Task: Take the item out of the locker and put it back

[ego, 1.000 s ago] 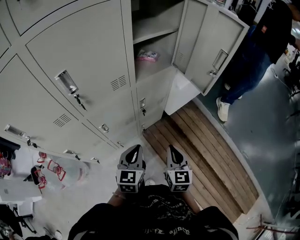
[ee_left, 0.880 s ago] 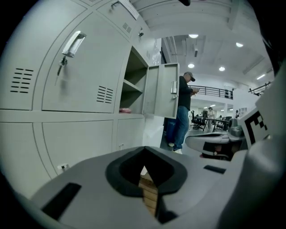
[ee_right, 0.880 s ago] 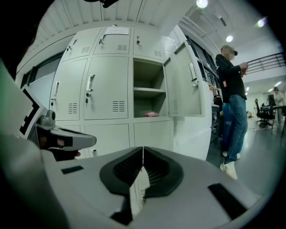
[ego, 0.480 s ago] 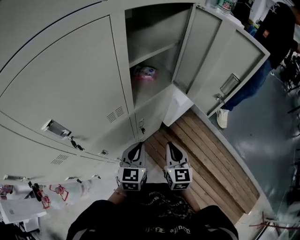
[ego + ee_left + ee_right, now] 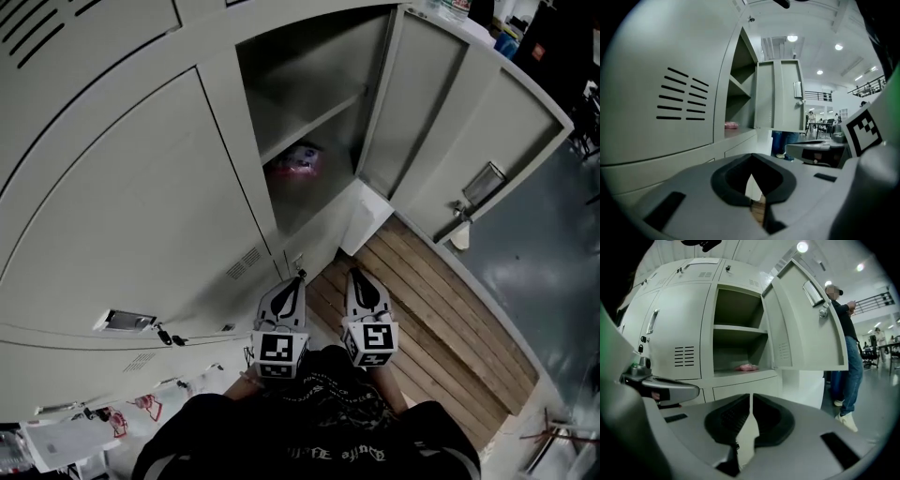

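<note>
Closer in now come the left gripper [image 5: 298,278] and right gripper [image 5: 354,275], side by side before the locker [image 5: 220,122], both with jaws pressed together on nothing, while the pink packet [image 5: 298,161] lies inside under the shelf [image 5: 314,117], door [image 5: 469,141] wide open.

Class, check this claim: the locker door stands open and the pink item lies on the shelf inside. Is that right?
No. The right gripper view shows the pink item on the compartment floor, below the shelf. So: the locker door stands open and the pink item lies under the shelf inside.
</note>
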Action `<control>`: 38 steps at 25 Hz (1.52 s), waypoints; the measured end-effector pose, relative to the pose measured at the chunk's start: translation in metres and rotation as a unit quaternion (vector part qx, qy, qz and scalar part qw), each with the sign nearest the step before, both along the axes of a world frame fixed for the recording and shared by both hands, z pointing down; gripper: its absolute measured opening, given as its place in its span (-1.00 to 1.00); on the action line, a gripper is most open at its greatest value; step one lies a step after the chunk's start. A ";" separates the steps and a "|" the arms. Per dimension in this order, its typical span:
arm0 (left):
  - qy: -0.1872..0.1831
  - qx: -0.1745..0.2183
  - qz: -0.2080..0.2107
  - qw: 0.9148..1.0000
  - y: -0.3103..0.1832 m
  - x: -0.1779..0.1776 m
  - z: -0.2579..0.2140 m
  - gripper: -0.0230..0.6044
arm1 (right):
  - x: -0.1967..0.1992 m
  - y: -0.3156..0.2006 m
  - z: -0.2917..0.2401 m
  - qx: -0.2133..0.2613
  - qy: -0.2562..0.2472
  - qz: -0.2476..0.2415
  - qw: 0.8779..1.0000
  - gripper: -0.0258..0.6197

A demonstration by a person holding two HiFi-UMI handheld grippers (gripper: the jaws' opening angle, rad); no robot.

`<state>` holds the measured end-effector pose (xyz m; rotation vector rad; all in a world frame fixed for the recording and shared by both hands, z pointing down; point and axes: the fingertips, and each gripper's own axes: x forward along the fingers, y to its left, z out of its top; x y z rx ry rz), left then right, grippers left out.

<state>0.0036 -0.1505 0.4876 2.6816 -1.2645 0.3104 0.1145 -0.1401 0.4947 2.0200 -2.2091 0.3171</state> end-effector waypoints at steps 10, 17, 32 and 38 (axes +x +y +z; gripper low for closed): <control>0.005 -0.001 -0.025 1.000 -0.015 0.003 -0.015 -0.91 | 0.011 -0.031 -0.036 0.031 -0.021 -0.030 0.999 -0.90; 0.013 0.005 -0.046 0.999 -0.022 0.001 -0.020 -0.91 | 0.009 -0.071 -0.078 0.083 -0.048 -0.097 0.991 -0.53; 0.007 0.005 -0.084 0.996 -0.025 -0.005 -0.010 -0.91 | -0.018 -0.153 -0.094 0.045 0.019 -0.190 0.981 -0.41; 0.006 0.003 -0.103 0.995 -0.027 -0.011 -0.008 -0.91 | -0.028 -0.187 -0.091 0.019 0.045 -0.206 0.977 -0.40</control>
